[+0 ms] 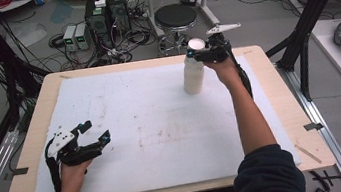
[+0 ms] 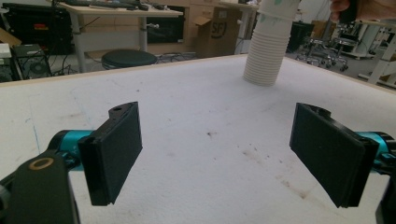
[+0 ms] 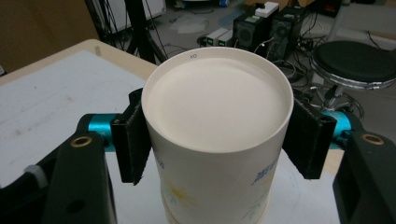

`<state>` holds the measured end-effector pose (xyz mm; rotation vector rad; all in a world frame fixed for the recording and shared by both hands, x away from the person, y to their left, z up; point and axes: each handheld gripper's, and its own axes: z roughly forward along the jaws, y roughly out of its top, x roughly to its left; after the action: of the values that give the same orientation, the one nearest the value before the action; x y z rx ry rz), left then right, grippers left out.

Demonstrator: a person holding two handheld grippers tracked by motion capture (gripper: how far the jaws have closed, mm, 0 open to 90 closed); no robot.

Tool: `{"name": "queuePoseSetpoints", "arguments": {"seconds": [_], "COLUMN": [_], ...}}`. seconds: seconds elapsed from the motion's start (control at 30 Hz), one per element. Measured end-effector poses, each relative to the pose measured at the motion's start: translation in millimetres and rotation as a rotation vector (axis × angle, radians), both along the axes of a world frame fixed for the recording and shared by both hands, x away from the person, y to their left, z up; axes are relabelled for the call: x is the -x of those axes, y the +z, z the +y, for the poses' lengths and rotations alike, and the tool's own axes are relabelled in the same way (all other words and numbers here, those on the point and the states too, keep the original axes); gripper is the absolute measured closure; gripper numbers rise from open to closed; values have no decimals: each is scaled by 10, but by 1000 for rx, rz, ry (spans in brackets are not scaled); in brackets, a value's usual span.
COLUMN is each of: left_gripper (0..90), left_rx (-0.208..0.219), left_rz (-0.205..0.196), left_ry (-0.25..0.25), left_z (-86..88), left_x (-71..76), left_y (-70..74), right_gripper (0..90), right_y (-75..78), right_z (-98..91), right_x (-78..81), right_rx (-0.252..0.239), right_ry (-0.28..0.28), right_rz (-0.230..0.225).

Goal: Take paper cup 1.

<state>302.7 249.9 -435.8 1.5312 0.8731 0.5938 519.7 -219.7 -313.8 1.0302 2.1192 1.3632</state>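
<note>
A tall stack of white paper cups (image 1: 193, 75) stands upside down on the white foam mat (image 1: 154, 138) at the far right of the table. My right gripper (image 1: 197, 52) reaches it from the right at the top. In the right gripper view both black pads (image 3: 133, 140) press on the sides of the topmost cup (image 3: 215, 98), whose flat bottom faces up. My left gripper (image 1: 96, 130) rests low near the mat's left edge, jaws wide apart with nothing between them (image 2: 219, 149). The cup stack (image 2: 266, 51) stands far ahead of it.
The mat covers most of a wooden table (image 1: 281, 110). Beyond the far edge are a black stool (image 1: 175, 17), computer towers (image 1: 106, 14) and loose cables on the floor. Black frame posts (image 1: 308, 16) stand at both sides.
</note>
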Motion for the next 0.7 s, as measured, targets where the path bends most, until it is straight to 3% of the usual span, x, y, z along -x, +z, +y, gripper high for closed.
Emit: {"name": "queuePoseSetpoints", "arguments": {"seconds": [0.37, 0.7], "left_gripper": [168, 168], "left_rx": [6, 11], "left_rz": [-5, -5], "left_ry": [-3, -20], "left_z": [3, -10], "left_x": [8, 19], "left_y": [6, 15], "right_gripper": [347, 349], "right_y": [395, 658], "right_z": [-21, -175], "right_x": [114, 413], "right_rx": [-10, -21], "right_ry": [8, 23], "right_rz": [-59, -97]}}
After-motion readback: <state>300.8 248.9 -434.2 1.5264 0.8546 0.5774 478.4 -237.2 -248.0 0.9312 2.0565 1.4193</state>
